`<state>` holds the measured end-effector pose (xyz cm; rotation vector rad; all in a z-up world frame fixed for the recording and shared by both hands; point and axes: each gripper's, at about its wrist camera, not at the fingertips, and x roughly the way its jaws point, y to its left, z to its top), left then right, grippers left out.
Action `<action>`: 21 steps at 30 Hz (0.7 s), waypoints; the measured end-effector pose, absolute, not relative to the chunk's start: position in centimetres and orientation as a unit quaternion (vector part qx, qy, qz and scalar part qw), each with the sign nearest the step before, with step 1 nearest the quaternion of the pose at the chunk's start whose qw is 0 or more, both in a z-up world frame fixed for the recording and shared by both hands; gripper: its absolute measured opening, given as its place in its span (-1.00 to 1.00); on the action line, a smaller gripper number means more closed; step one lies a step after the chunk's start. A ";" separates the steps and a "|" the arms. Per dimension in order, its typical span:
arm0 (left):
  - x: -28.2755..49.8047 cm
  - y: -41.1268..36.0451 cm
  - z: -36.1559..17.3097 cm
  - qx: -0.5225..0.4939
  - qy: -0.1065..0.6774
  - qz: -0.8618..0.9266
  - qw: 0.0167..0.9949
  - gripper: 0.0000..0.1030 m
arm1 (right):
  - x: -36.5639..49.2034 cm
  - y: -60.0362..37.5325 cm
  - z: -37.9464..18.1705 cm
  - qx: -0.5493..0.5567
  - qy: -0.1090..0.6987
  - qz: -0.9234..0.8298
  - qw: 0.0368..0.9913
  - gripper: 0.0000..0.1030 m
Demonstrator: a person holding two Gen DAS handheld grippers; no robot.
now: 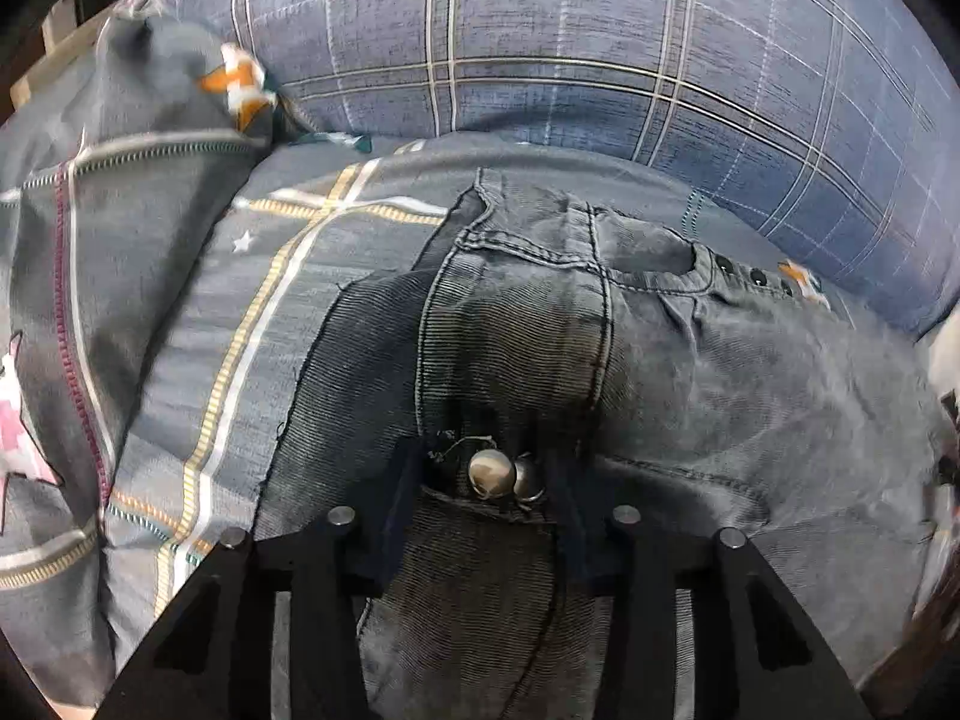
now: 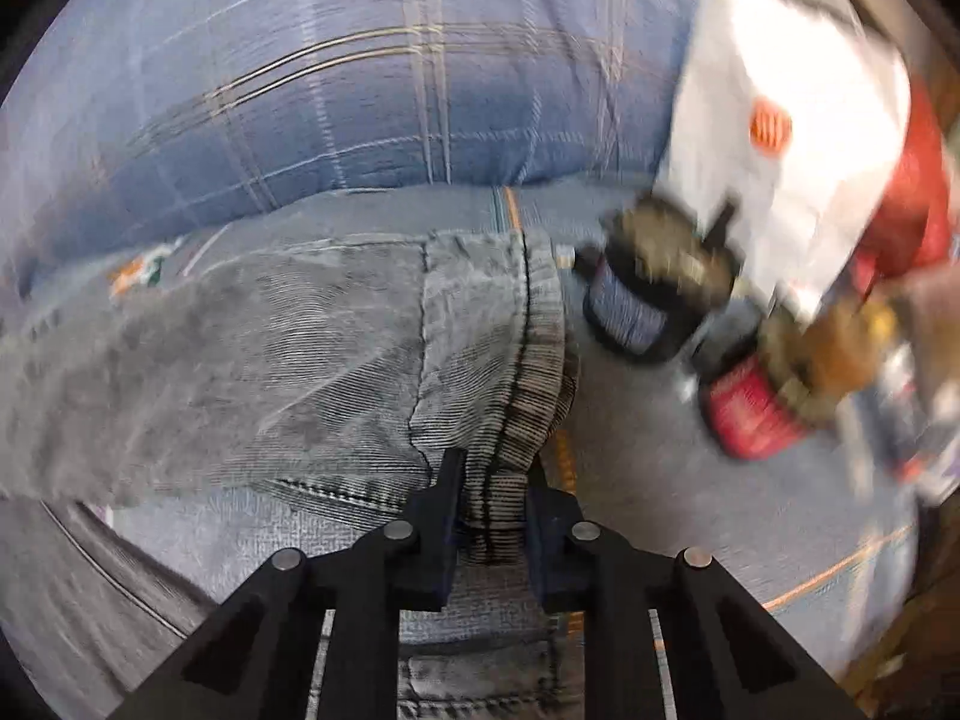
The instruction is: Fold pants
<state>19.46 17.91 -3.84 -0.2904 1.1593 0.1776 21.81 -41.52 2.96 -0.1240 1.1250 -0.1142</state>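
Pants (image 1: 540,324) show no readable label or brand.

Pants (image 1: 540,330) on bedsheet (image 1: 198,324), pillow (image 1: 540,42) behind, bottles (image 2: 636,312) right

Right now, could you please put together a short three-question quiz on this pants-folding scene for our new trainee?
1. True or false: the left gripper sits at the jeans waistband, by the metal buttons.
2. The right gripper is clamped on: A) a pillow B) a ribbed cuff C) a jar.
3. Fill in: the jeans lie on plaid ____.

Key: 1 true; 2 B; 3 bedding.
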 end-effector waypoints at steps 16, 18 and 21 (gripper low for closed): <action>21.6 20.6 1.8 -0.130 0.473 0.096 0.866 0.35 | 22.8 -43.8 7.0 0.033 0.474 -0.017 0.880 0.46; 23.5 21.2 1.5 -0.151 0.481 0.086 0.859 0.35 | 24.6 -43.1 6.7 0.034 0.476 -0.006 0.879 0.46; 26.4 21.1 0.0 -0.163 0.503 0.065 0.846 0.35 | 27.1 -41.3 4.8 0.007 0.500 -0.008 0.866 0.46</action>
